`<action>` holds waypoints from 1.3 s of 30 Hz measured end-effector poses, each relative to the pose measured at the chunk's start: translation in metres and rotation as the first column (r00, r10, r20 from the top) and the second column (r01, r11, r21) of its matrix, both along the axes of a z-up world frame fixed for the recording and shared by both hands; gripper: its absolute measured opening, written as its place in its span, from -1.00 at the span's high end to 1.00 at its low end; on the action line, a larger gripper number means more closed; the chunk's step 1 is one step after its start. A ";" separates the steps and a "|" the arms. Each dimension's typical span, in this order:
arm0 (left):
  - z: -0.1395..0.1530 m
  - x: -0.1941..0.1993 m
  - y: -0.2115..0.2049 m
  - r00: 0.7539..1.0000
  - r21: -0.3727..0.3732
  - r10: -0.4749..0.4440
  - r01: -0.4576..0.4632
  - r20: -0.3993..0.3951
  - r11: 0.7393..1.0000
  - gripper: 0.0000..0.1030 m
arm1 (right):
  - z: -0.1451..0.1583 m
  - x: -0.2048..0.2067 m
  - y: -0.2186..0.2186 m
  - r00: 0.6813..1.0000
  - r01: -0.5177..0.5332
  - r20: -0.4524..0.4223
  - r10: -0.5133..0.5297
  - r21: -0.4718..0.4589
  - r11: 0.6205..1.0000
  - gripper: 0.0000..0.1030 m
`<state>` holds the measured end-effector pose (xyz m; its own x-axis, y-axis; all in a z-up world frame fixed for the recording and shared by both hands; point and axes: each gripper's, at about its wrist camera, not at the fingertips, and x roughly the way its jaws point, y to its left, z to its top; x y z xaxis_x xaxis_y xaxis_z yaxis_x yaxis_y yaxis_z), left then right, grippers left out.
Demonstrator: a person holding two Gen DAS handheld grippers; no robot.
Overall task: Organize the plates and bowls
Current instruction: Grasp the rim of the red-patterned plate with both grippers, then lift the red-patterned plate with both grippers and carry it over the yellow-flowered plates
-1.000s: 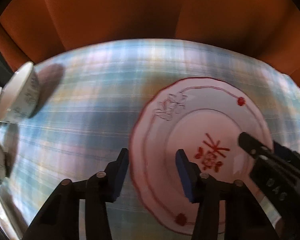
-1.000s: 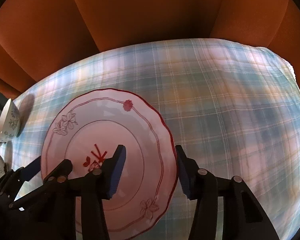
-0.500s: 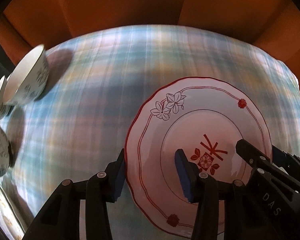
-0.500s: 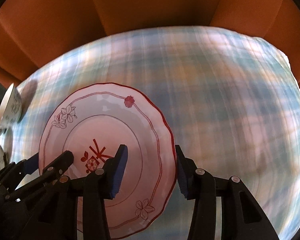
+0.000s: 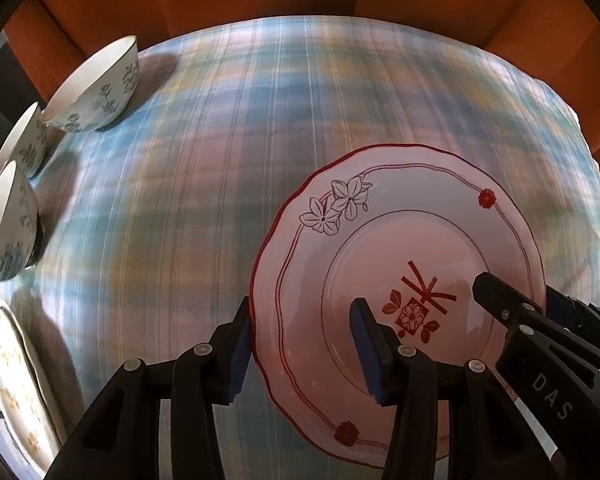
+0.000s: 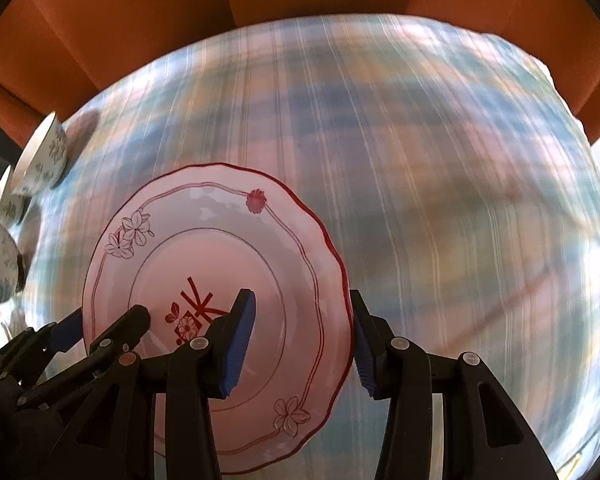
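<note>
Plate [image 5: 400, 240]: glazed ceramic, glossy, smooth, red-painted rim and motifs. Bowls [image 5: 96, 88] at 10 o'clock: same glossy glazed ware, blue floral print. Tablecloth [image 5: 204, 184]: woven plaid cloth, matt, soft. Left gripper [image 5: 300, 354] and right gripper [image 6: 302, 344]: matt black plastic, fingers faced with ribbed blue rubbery pads [image 6: 240, 334], small shiny metal screw heads.

Red-rimmed floral plate [image 5: 416, 240], blue plaid tablecloth [image 5: 204, 200]

The plaid tablecloth [image 6: 440, 200] is motion-blurred; a yellow-patterned plate [image 5: 16, 392] is cut off.
</note>
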<state>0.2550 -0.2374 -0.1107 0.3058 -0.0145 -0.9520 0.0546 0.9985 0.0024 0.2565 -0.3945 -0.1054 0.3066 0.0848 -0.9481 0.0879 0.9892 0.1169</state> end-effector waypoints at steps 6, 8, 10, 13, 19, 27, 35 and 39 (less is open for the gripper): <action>0.000 -0.005 -0.001 1.000 0.002 0.024 -0.024 0.001 1.000 0.07 | -0.005 -0.014 -0.005 1.000 0.009 0.003 -0.010 0.029 1.000 0.04; 0.000 -0.007 -0.003 0.999 0.015 0.035 -0.035 0.008 0.999 0.07 | -0.006 -0.011 -0.006 1.000 0.006 0.010 -0.006 0.032 0.999 0.05; 0.000 -0.009 -0.005 0.999 0.034 0.040 -0.041 0.017 0.999 0.04 | -0.009 -0.007 -0.006 1.000 -0.004 0.028 0.003 0.036 0.999 0.03; 0.001 -0.011 -0.008 0.999 0.055 0.045 -0.047 0.028 0.997 0.01 | -0.009 -0.002 -0.007 0.998 -0.023 0.062 0.021 0.035 0.999 0.03; 0.002 -0.011 -0.014 0.997 0.094 0.071 -0.074 0.033 0.993 -0.02 | -0.010 -0.002 -0.005 0.994 -0.072 0.088 0.068 0.042 0.997 0.01; 0.002 -0.017 -0.015 0.997 0.113 0.082 -0.083 0.012 0.990 -0.05 | -0.009 -0.007 -0.007 0.998 -0.043 0.053 0.038 0.083 0.996 0.01; 0.004 -0.032 -0.004 0.993 0.084 0.110 -0.107 -0.041 0.991 -0.05 | 0.000 -0.025 0.002 0.998 -0.064 0.035 0.061 0.074 0.995 0.00; 0.009 -0.039 0.000 0.995 0.072 0.092 -0.090 -0.037 0.993 -0.05 | 0.009 -0.034 0.008 0.997 -0.060 0.049 0.058 0.054 0.997 0.00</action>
<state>0.2163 -0.2372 -0.1019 0.2647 0.0794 -0.9611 -0.0350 0.9967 0.0727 0.2225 -0.3863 -0.0963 0.3440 0.1556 -0.9260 0.0226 0.9845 0.1738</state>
